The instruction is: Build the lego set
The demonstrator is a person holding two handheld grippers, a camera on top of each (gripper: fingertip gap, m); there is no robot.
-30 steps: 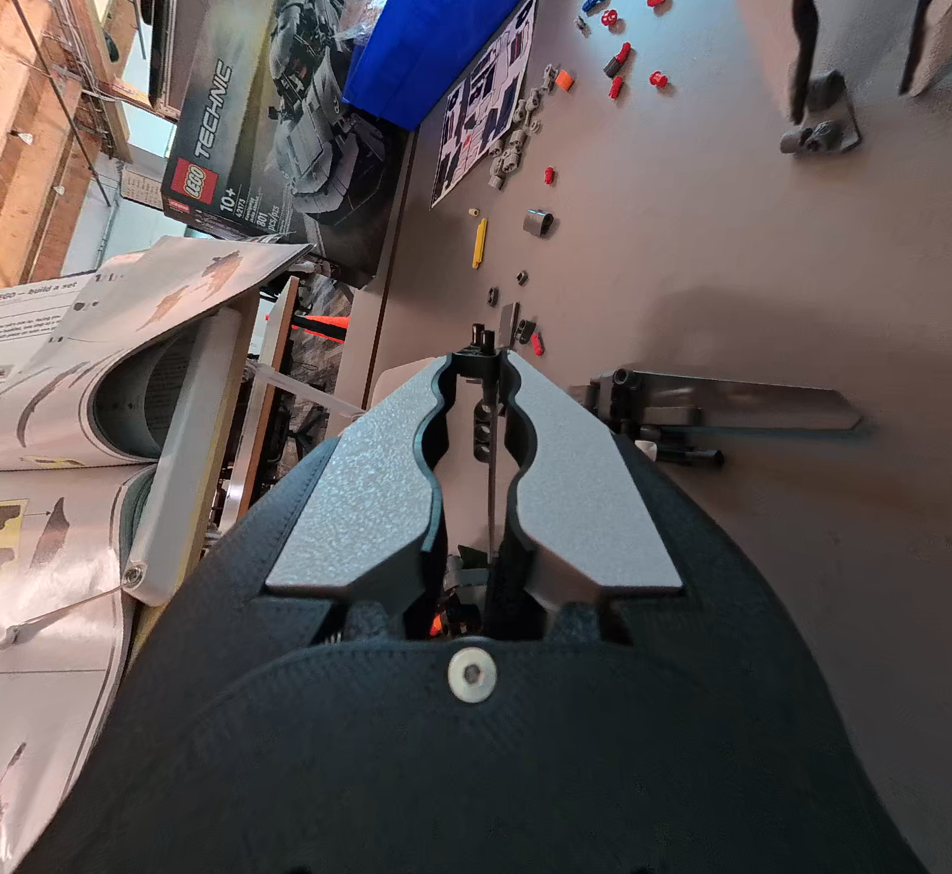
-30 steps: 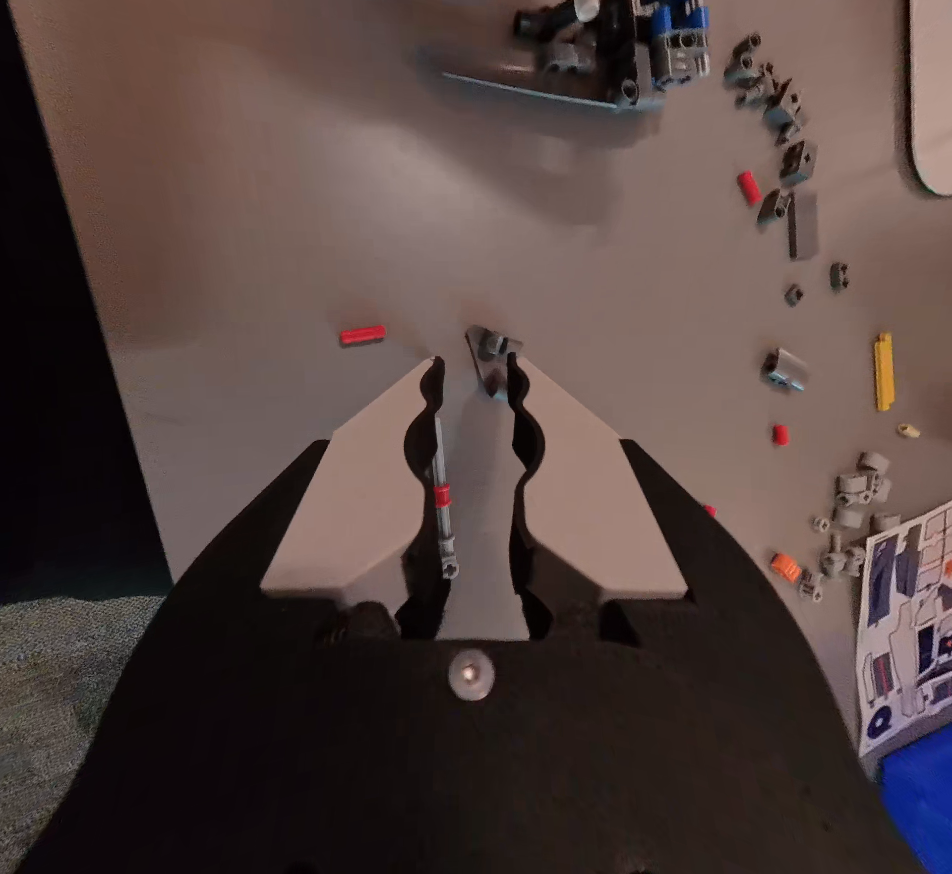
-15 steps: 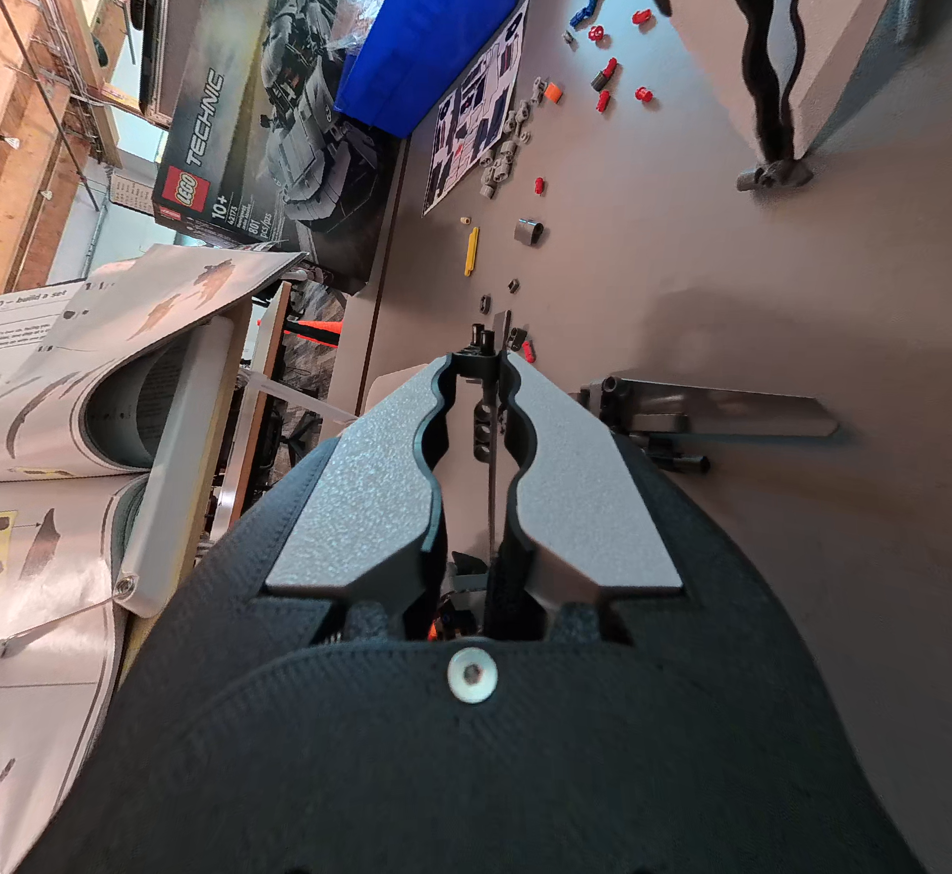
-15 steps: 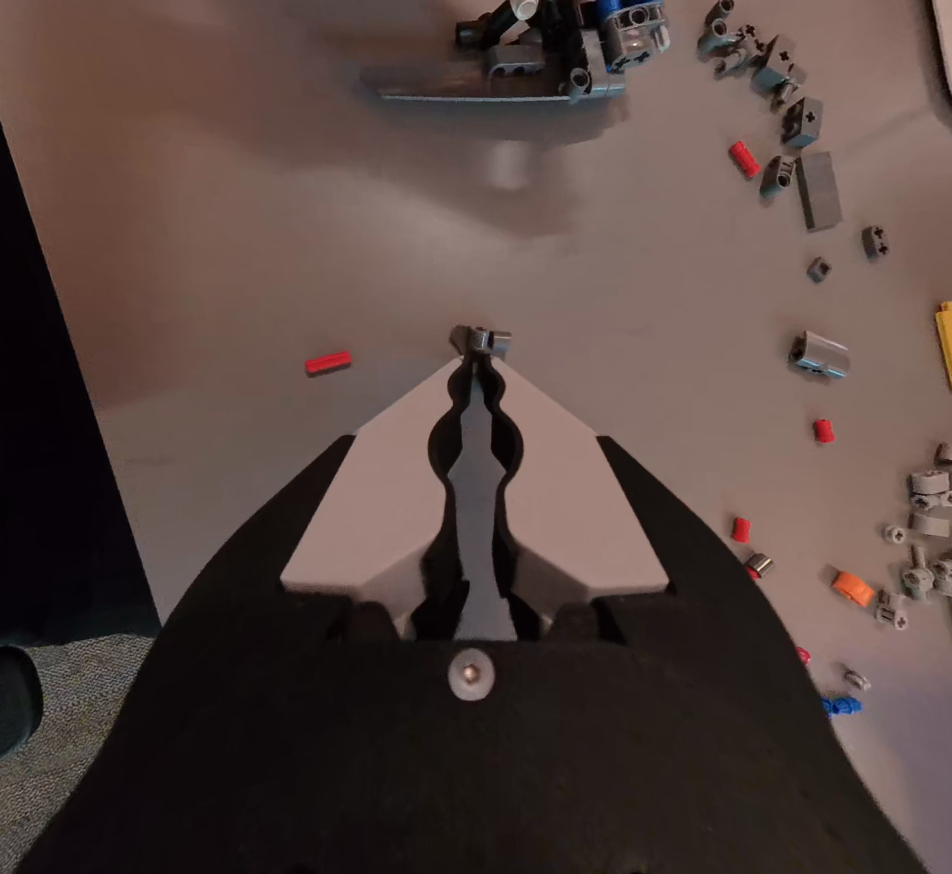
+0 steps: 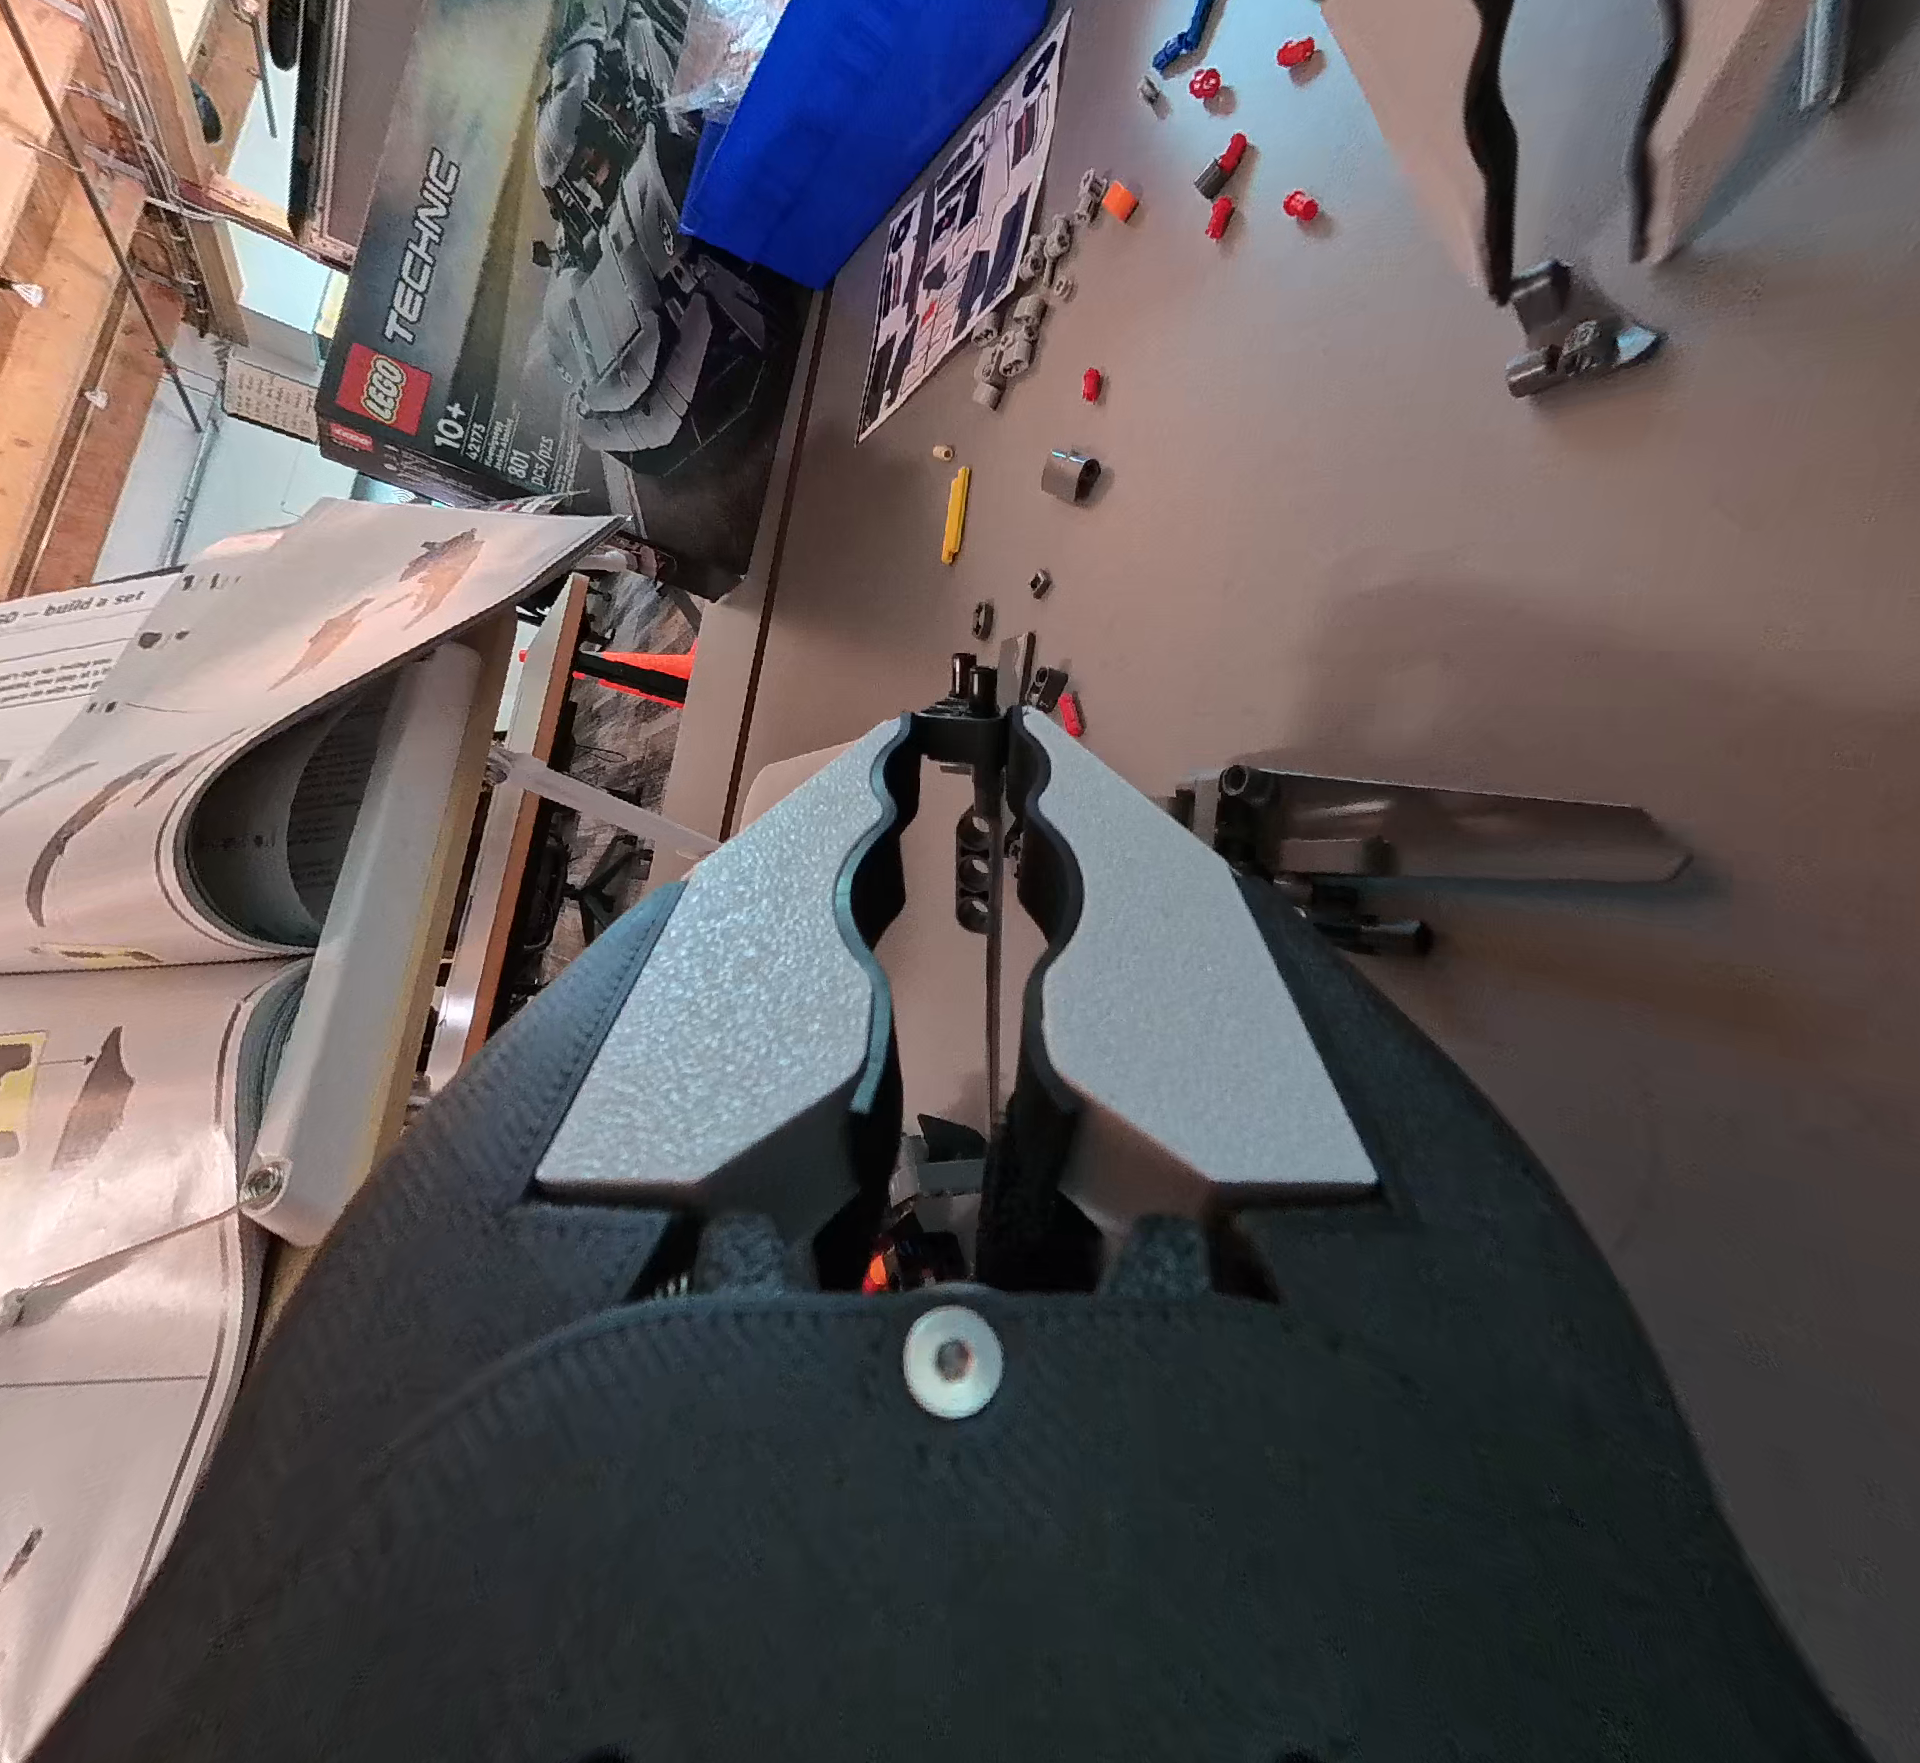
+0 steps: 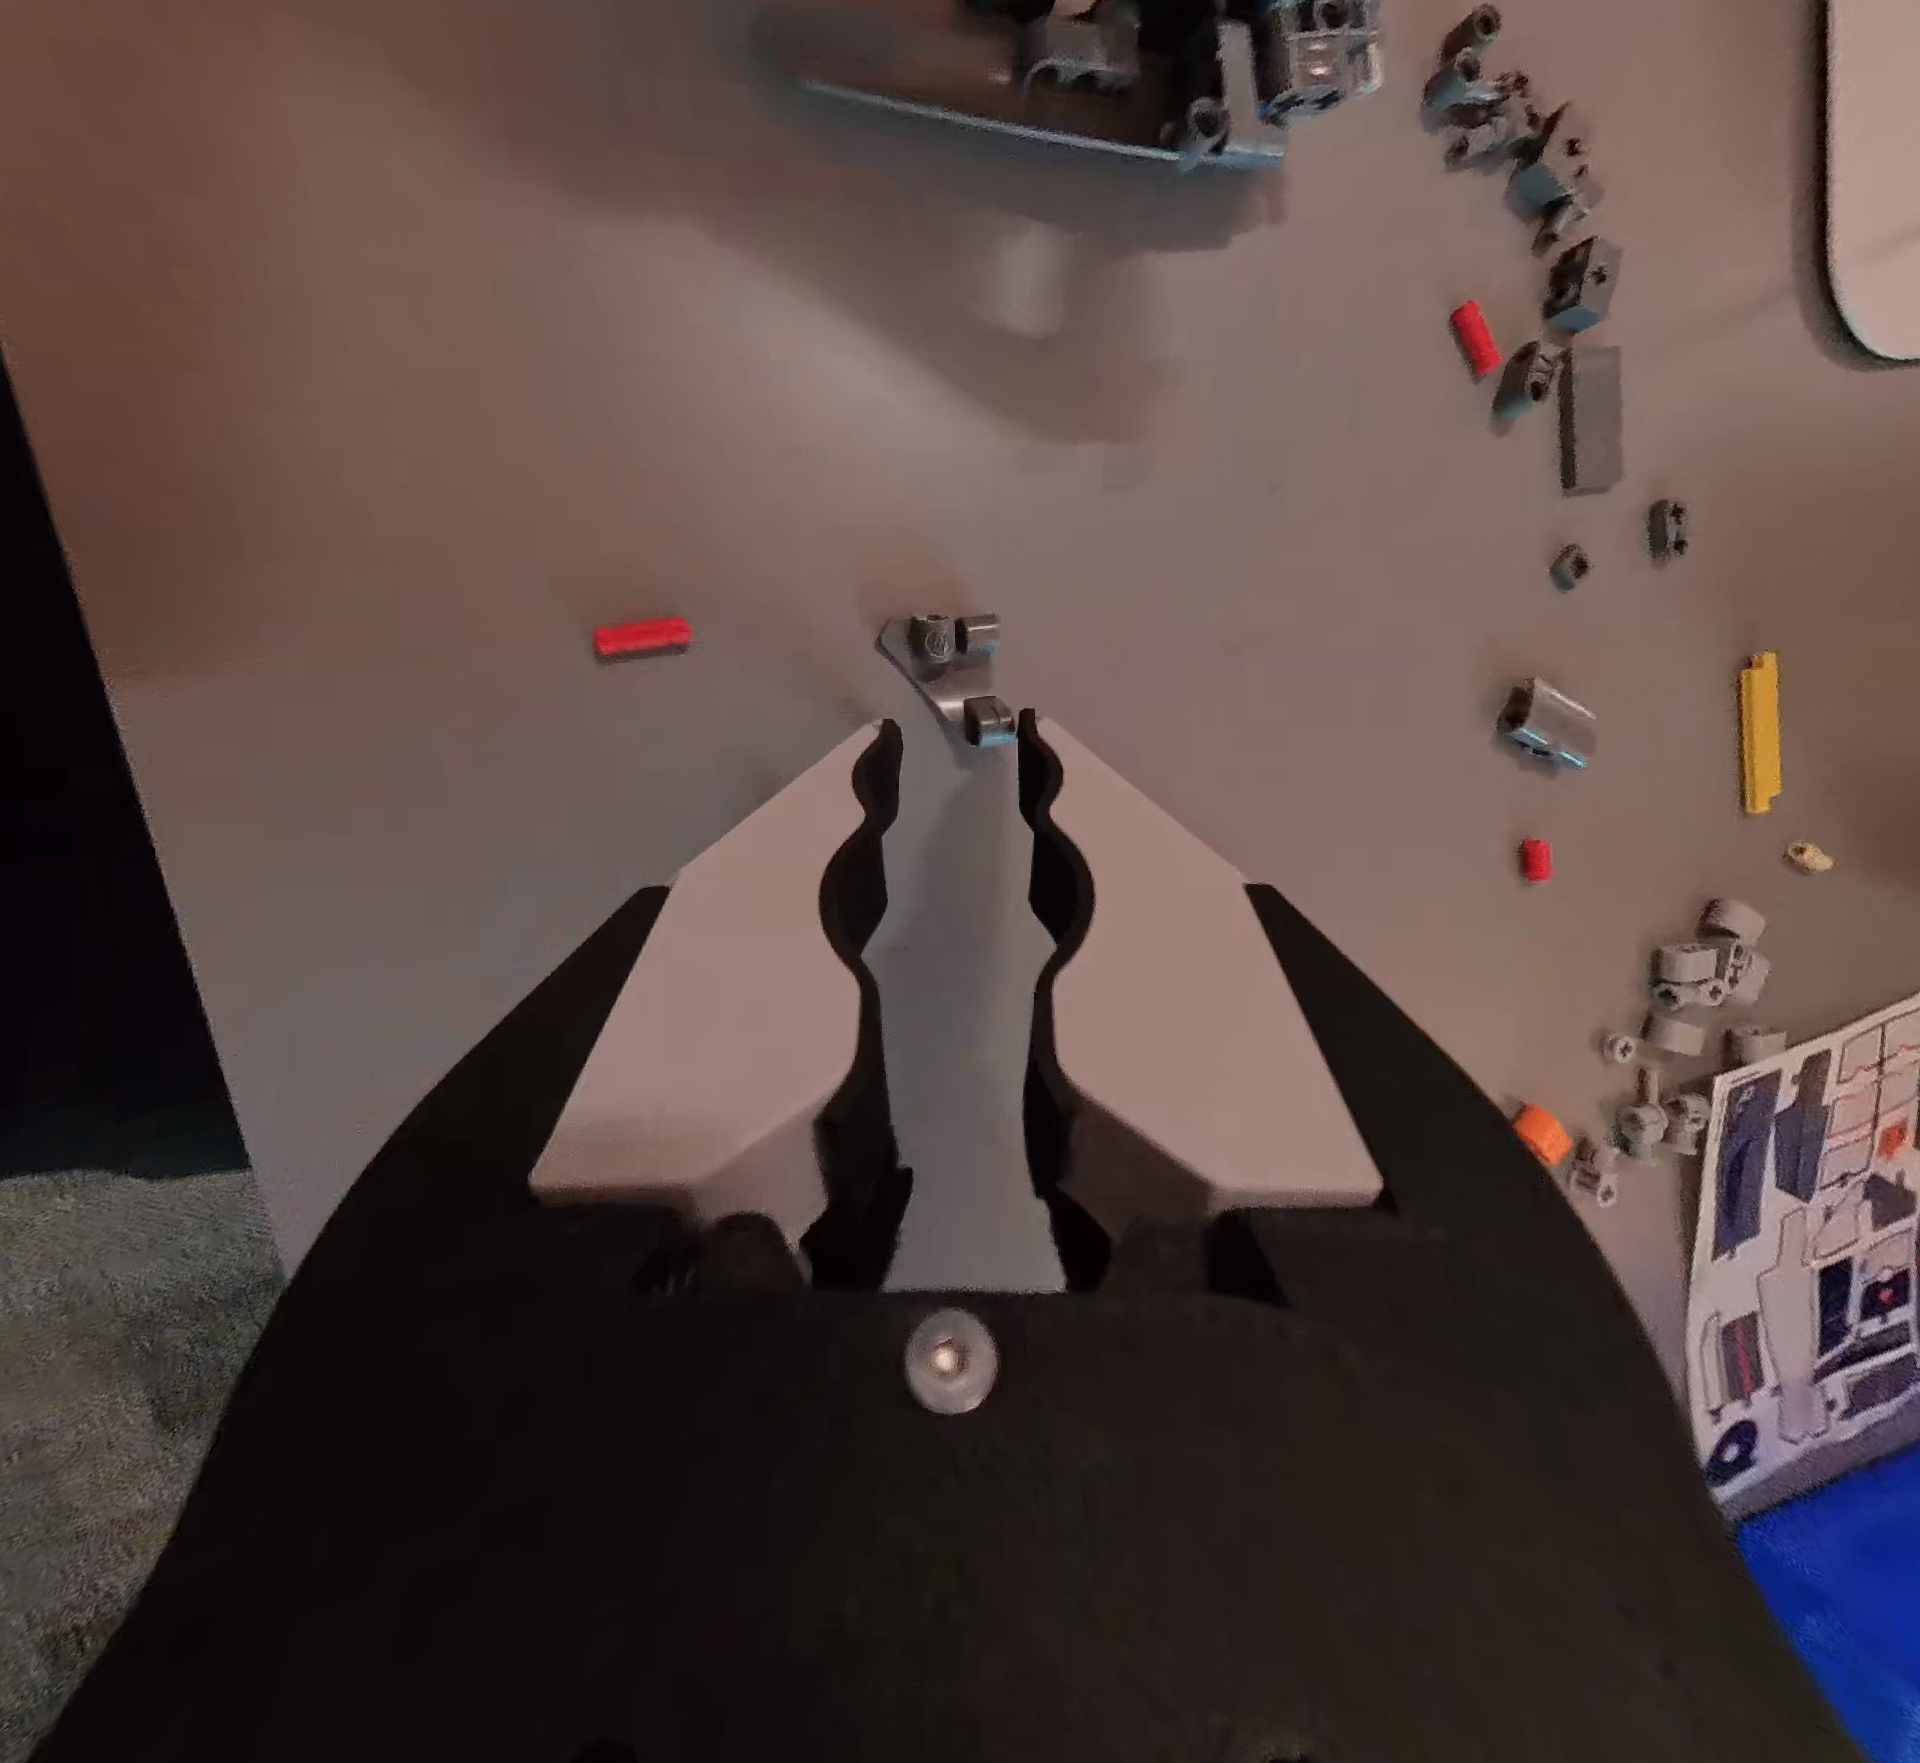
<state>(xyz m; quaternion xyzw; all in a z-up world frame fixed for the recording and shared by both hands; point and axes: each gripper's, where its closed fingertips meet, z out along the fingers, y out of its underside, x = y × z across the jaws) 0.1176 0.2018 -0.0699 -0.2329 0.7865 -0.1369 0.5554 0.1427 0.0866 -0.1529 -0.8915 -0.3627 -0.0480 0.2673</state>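
My left gripper (image 5: 971, 726) is shut on the black holed beam (image 5: 977, 856) of a partly built assembly. Its long grey panel (image 5: 1455, 835) sticks out to the right. The assembly, with black and blue parts, also shows at the top of the right wrist view (image 6: 1143, 61). My right gripper (image 6: 956, 726) is open and empty. A small grey piece (image 6: 948, 669) lies on the table just ahead of its tips, close to the right finger. In the left wrist view the right gripper (image 5: 1558, 259) hangs open over the same piece (image 5: 1569, 342).
Loose parts lie around: a red pin (image 6: 642, 638), a yellow bar (image 6: 1759, 731), and grey connectors (image 6: 1538, 165). A sticker sheet (image 6: 1818, 1246), a blue bin (image 5: 883, 72), the set's box (image 5: 499, 259) and an open instruction booklet (image 5: 208, 726) also show. The table edge and carpet (image 6: 104, 1298) are at left. Spacing between my two grippers at the tips: around 15 cm.
The right gripper closed on the small grey piece half a second ago. It has now opened and drawn back a little, leaving the piece on the table. The left gripper keeps its hold.
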